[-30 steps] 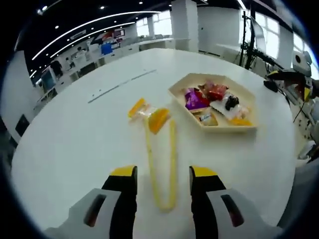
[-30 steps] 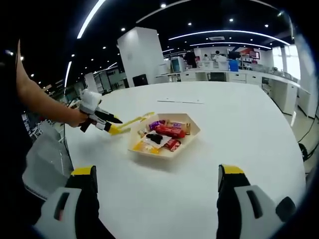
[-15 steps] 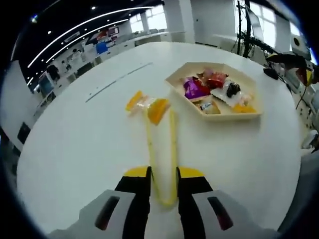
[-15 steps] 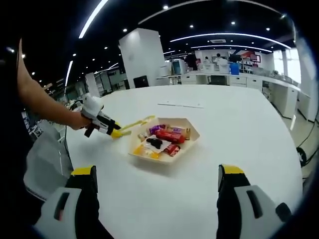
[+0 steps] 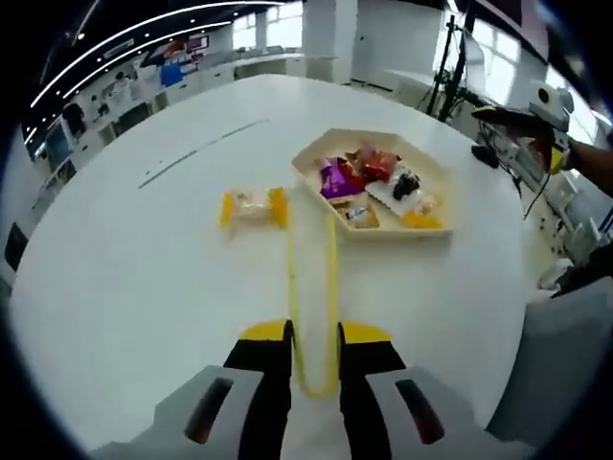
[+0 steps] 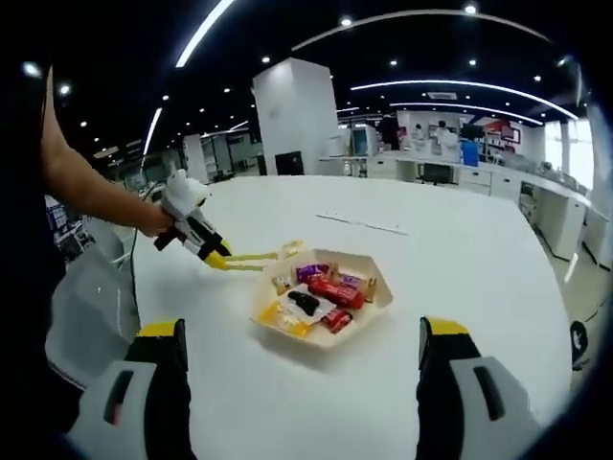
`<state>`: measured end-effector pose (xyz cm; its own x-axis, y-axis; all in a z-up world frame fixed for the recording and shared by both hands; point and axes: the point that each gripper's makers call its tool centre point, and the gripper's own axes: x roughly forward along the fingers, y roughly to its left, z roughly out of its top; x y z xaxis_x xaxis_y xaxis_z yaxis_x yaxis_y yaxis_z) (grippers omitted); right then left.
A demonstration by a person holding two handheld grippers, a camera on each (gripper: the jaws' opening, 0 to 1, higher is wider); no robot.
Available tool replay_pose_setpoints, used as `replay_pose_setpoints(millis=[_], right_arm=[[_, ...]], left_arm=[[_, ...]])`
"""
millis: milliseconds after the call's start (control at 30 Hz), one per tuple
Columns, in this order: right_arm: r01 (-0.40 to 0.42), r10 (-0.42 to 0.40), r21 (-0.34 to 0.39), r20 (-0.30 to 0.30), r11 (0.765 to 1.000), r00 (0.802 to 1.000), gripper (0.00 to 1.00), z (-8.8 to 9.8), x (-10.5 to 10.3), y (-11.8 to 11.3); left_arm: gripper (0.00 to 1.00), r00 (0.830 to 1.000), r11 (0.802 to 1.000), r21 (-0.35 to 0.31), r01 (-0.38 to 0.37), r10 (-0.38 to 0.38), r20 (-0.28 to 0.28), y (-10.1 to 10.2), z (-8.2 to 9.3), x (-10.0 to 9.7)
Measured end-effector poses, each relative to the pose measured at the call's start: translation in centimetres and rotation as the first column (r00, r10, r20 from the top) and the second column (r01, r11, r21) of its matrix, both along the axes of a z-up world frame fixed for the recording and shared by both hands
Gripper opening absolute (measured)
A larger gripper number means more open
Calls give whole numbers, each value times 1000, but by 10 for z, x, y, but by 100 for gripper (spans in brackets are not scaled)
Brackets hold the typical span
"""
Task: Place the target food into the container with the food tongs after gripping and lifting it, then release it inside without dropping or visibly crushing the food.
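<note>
My left gripper (image 5: 314, 333) is shut on the bent end of the yellow food tongs (image 5: 311, 287). The tongs' two arms reach ahead, and nothing is between their tips. A clear snack packet with yellow ends (image 5: 251, 204) lies on the table just left of the tips. The hexagonal wooden tray (image 5: 393, 233) holds several wrapped snacks to the right of the tips. In the right gripper view a hand holds the left gripper (image 6: 218, 257) with the tongs (image 6: 254, 257) pointing at the tray (image 6: 306, 337). My right gripper (image 6: 303, 331) stands open, well short of the tray.
The round white table (image 5: 144, 287) has wide bare room around the tray. A grey chair (image 6: 86, 307) stands at its left edge. The right gripper (image 5: 536, 105), on a person's arm, hovers past the table's far right edge, near stands and cables.
My left gripper closed on the tongs' bent end, then held them. The tongs' tips left the packet, which now lies to their left. The right gripper stayed open.
</note>
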<state>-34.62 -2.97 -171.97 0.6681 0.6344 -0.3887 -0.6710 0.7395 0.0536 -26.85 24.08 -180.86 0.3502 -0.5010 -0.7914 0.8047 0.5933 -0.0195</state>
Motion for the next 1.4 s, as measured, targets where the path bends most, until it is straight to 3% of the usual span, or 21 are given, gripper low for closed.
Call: replay_pose_setpoints(millis=[133,267,400,467,567,667,700,800,833,867,933,1033,1233,1400], right_arm=[[-45,46,-16,20,999,999,94,9,12,9],[-101,103,-37,63,994,993,90,21,22,20],[-175,177,-43,68,984,982,85,32,31,37],[-229,230,-25,52,973,972,83,37,32,50],[-332,337,-66,80,941,938,81,48,33,76],[-386,393,-83,102,919,914,79,55,37,94],[-418,427,-92,114,904,897,77,59,39,103],[-520,532,-124,103,845,841,73,64,39,125],[-535,546,-123,96,836,832,72,64,37,127],[-567,576,-112,77,816,814,70,65,35,134],[-615,622,-104,54,782,781,66,66,30,142],[-625,628,-60,73,778,774,57,73,27,150],[-647,649,-58,80,760,756,42,75,21,159],[-666,669,-57,64,744,741,35,74,16,161]], left_arm=[[13,1000,1000,-5,-4,4,-28,7,21,5],[13,999,999,34,20,-19,-32,14,45,9],[14,990,992,30,124,-122,-75,1,72,-4],[14,978,979,47,198,-194,-82,-8,86,-12],[14,960,961,47,271,-267,-87,-27,105,-21],[14,945,946,46,320,-315,-92,-38,119,-28],[14,936,939,31,343,-340,-87,-45,127,-31],[14,891,898,5,441,-437,-125,-58,144,-51],[14,885,892,5,453,-448,-125,-59,146,-53],[14,872,878,8,478,-474,-121,-62,154,-58],[14,864,869,9,494,-490,-118,-64,159,-60],[14,854,859,1,512,-509,-105,-67,169,-61],[14,841,848,-13,530,-527,-124,-71,172,-67],[14,821,827,-5,562,-558,-125,-75,173,-73]])
